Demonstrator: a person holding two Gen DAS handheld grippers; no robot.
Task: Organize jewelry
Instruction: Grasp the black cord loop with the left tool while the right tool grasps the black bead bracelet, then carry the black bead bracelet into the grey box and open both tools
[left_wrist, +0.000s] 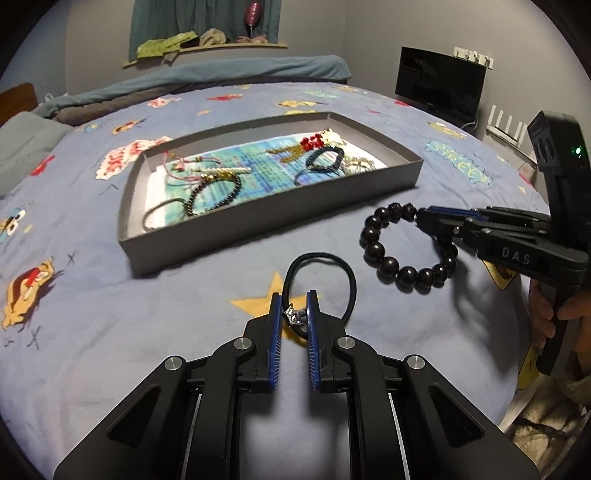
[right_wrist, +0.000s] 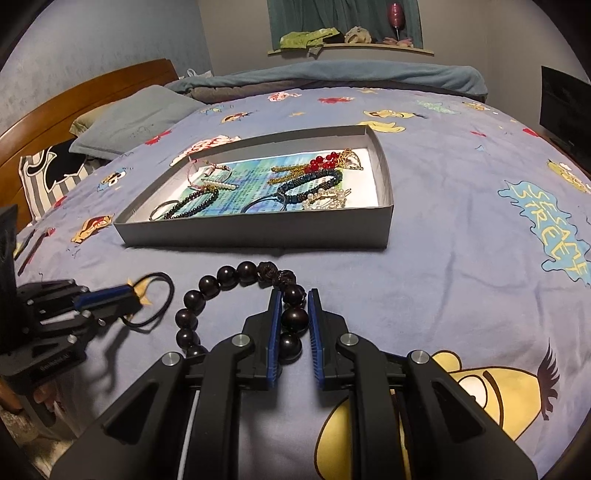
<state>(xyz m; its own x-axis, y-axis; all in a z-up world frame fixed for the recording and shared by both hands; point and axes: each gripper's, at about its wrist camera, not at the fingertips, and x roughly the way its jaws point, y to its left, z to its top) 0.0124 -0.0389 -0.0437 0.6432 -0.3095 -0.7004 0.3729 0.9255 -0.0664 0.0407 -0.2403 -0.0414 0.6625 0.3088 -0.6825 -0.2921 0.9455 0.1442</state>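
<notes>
Nearest in the left wrist view: left gripper (left_wrist: 294, 308), blue-padded fingers (left_wrist: 275, 325) drawn in on the small silver charm of a black hair tie (left_wrist: 349, 280), pinching it there, the loop lying forward and right on the blue cartoon-print bedsheet (left_wrist: 110, 350) over a yellow star. Nearest in the right wrist view: right gripper (right_wrist: 293, 306), fingers (right_wrist: 274, 325) pressed against a dark bead of the black bead bracelet (right_wrist: 207, 286), the strand curving away left and back along the sheet, a knotted dark tassel at its far end. Same bracelet seen from the left camera (left_wrist: 376, 251) as a ring of large glossy beads, gripped at its upper right by the other tool, a hand (left_wrist: 550, 317) wrapped around that tool's handle at the right edge. Just past both items, well within reach but apart from them: shallow grey box lid (left_wrist: 273, 206), open side up, printed blue-green paper lining the bottom. Inside, left part: a dark beaded bracelet (left_wrist: 214, 195), a pearl strand, pink cord, a thin ring-like band near the front wall. Inside, right part: a blue-black beaded loop (left_wrist: 325, 162), gold chain pieces, red beads (left_wrist: 310, 142), a pale pearl cluster against the right wall. Farther back: grey pillow (right_wrist: 136, 118), wooden headboard (right_wrist: 74, 92), rumpled teal blanket (right_wrist: 332, 79), then a wall shelf (right_wrist: 351, 46) with green cloth and a pink ornament.
</notes>
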